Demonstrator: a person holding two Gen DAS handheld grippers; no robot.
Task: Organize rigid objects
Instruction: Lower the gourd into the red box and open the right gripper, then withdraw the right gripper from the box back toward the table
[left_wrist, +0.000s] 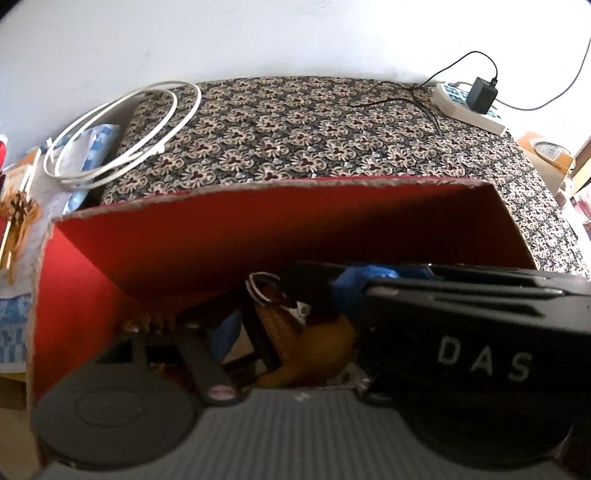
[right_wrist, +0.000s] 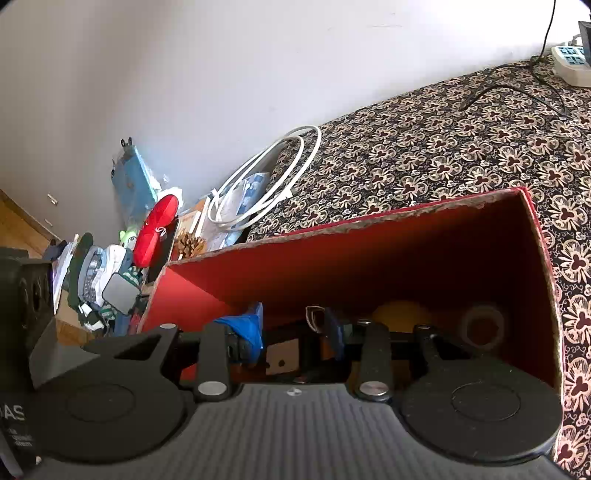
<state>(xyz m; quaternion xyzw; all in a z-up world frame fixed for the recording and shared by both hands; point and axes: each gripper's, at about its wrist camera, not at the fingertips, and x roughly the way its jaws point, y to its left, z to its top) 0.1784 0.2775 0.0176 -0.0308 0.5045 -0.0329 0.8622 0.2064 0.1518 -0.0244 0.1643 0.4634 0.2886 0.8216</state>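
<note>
A red-lined cardboard box (left_wrist: 258, 188) (right_wrist: 369, 218) stands on a patterned cloth. Both grippers reach into it from above. In the left wrist view a brown leather strap (left_wrist: 275, 325) with a white-edged ring lies inside, beside a mustard-coloured thing (left_wrist: 328, 347). My left gripper (left_wrist: 288, 332) stands wide open over them; only its left finger (left_wrist: 207, 362) shows, as the right gripper's black body (left_wrist: 480, 354) hides the other. In the right wrist view my right gripper (right_wrist: 291, 332) has blue-tipped fingers (right_wrist: 251, 328) a little apart, with dark items behind the gap. A yellow round thing (right_wrist: 402, 314) and a tape roll (right_wrist: 484, 326) sit at the box's right.
A coiled white cable (left_wrist: 122, 122) (right_wrist: 266, 173) lies at the cloth's far left edge. A power strip (left_wrist: 469, 107) (right_wrist: 569, 62) with a black adapter and cords sits at the far right. Clutter, including a red case (right_wrist: 157, 229), is piled left of the box.
</note>
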